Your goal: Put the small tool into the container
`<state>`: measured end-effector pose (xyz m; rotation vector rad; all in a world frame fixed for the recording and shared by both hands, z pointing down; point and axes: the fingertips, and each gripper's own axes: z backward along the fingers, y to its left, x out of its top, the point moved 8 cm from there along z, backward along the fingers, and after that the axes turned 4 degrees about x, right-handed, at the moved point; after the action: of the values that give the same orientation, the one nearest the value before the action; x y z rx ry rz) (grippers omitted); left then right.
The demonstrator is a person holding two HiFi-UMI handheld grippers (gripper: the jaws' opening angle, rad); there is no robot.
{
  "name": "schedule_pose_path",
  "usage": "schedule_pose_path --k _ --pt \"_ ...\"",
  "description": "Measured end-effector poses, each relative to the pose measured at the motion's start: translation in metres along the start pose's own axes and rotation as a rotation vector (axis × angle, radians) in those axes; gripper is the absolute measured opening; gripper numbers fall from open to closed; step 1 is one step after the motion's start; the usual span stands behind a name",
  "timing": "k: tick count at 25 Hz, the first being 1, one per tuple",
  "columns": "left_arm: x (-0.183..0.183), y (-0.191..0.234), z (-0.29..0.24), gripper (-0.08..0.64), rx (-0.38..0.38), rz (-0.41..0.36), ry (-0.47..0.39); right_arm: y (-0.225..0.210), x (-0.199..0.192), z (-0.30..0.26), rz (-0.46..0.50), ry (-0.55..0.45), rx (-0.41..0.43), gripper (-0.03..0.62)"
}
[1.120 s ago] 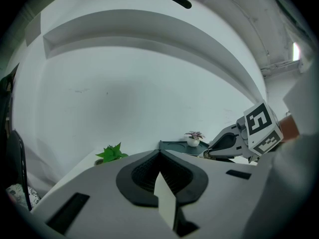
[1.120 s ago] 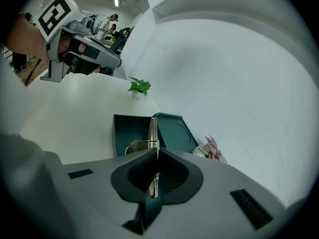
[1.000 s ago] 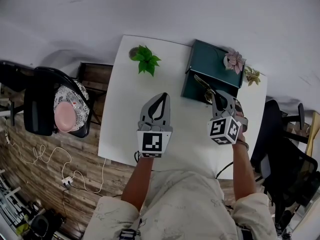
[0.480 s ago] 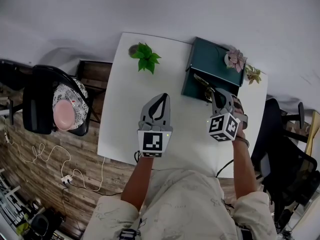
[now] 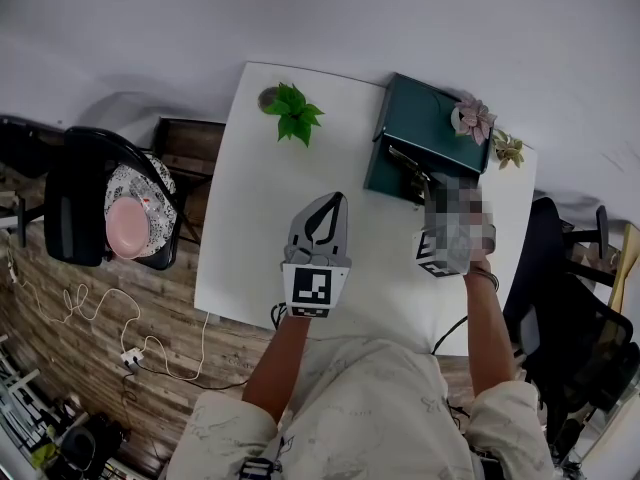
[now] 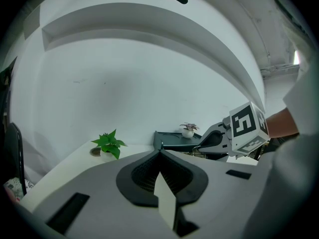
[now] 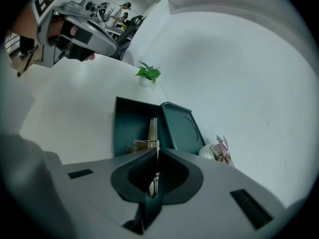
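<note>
Little has shifted: the right tongs (image 7: 157, 151) stay clamped on the small tool (image 7: 152, 128), its tip over the open container (image 7: 125, 126) near the desk's (image 5: 250, 228) far right corner, so release looks close; left tongs (image 6: 160, 152) closed, empty

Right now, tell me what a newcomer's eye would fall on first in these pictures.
The right gripper draws the eye first, shut on a thin metal tool at the open dark green container on the far right of the white table. Next, the left gripper, shut and empty over the table's middle, and a leafy green plant at its far left corner.
</note>
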<state>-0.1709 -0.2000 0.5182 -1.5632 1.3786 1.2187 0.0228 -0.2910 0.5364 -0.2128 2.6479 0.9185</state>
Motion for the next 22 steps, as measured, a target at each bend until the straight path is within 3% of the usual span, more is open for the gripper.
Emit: schedule_pose_path --k 22 --pt "-0.002 -0.004 0.001 0.005 -0.005 0.009 0.005 0.005 0.004 -0.018 0.071 0.058 0.039 0.02"
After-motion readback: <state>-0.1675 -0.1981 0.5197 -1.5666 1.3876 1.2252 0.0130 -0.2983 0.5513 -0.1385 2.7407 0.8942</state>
